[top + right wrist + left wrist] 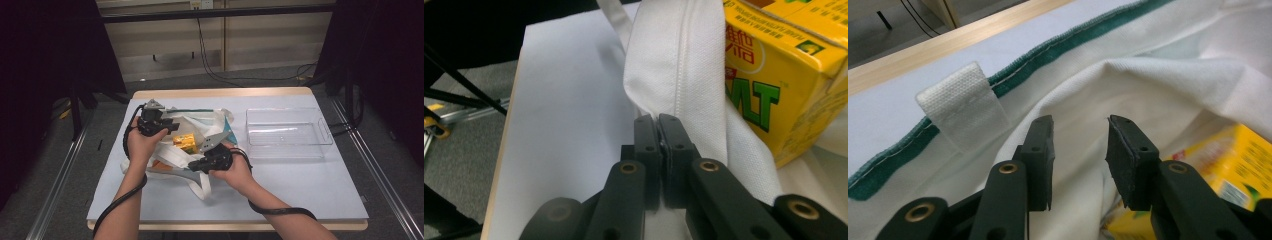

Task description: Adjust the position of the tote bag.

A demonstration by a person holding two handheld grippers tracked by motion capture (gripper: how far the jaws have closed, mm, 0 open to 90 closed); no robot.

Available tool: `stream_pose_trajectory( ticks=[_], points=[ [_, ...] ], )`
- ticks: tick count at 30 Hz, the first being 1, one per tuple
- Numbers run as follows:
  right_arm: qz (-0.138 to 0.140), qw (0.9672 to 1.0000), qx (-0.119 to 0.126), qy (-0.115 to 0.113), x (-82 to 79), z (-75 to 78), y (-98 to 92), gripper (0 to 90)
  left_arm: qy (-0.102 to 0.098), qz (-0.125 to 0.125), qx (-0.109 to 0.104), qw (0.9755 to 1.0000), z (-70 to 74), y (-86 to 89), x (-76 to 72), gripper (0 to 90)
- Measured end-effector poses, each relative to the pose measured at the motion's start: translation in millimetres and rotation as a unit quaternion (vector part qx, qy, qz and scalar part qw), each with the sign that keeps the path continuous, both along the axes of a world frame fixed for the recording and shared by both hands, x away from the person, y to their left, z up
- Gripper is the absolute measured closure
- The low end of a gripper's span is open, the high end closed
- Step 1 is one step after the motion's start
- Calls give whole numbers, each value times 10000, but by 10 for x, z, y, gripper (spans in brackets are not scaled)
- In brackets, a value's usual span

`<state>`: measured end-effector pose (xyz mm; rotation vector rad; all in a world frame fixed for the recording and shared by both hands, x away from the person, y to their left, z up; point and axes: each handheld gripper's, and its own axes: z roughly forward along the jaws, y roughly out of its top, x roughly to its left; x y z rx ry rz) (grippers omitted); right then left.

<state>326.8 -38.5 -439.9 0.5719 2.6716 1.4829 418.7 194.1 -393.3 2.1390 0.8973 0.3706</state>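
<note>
Item: white cloth bag [200, 145], green-trimmed, lying open on the left half of the counter [300, 175]; yellow drink carton [186, 142] inside it. Right gripper [659, 125]: fingers together, clamped on the bag's near hem, carton just beside. Left gripper [1080, 125]: fingers apart, cloth between them, unpressed. Clear plastic tray [287, 132] right of the bag. Surround: grey floor, wall cables.

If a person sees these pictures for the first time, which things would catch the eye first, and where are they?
The bright yellow drink carton stands out first, lying in the open white cloth bag at the table's left half. Next, the right gripper is shut on the bag's white edge beside the carton, while the left gripper stands open over the cloth. A clear plastic tray sits at the right.
</note>
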Motion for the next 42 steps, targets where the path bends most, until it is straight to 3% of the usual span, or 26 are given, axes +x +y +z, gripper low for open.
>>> stream_pose_trajectory(
  ticks=[2,6,7,11,15,21,22,23,26,31,35,37,40,42],
  points=[
    [-21,10000,51,1,4,7,-12,875,-36,32,-190,9998,3,29,-50,630],
    [-66,10000,61,-10,8,8,-15,875,-117,-74,-177,9997,61,55,-130,637],
    [-75,9999,75,-15,9,9,-14,875,-91,-87,-305,9995,71,35,-159,647],
    [-112,9999,87,-10,20,17,-16,875,-14,-350,-186,9992,144,-13,-234,703],
    [-151,9998,101,-12,28,22,-19,875,75,-507,-270,9983,151,-77,-278,738],
    [-109,9999,93,10,13,18,-17,876,74,-525,-317,9981,118,-122,-257,752],
    [-62,10000,70,31,6,10,-14,876,75,-503,-296,9983,117,-121,-247,753],
    [-12,10000,34,34,-4,0,-8,875,50,-565,-144,9983,125,-110,-229,755],
    [63,10000,-75,14,-44,-31,6,875,59,-470,-322,9984,103,-136,-219,757],
    [-24,9997,-243,-10,-20,-93,19,874,58,-441,-321,9985,106,-137,-212,752],
    [-33,9997,-237,22,-1,-115,18,873,22,-445,-251,9987,173,-103,-189,705],
    [-37,9998,-210,33,-8,-107,5,872,-7,-414,-459,9981,211,-81,-172,701],
    [-41,9998,-168,66,0,-112,1,872,-40,-357,-373,9987,267,-71,-121,701],
    [-37,9998,-168,78,3,-103,2,872,46,-377,-256,9989,276,-69,-69,706]
  ],
)
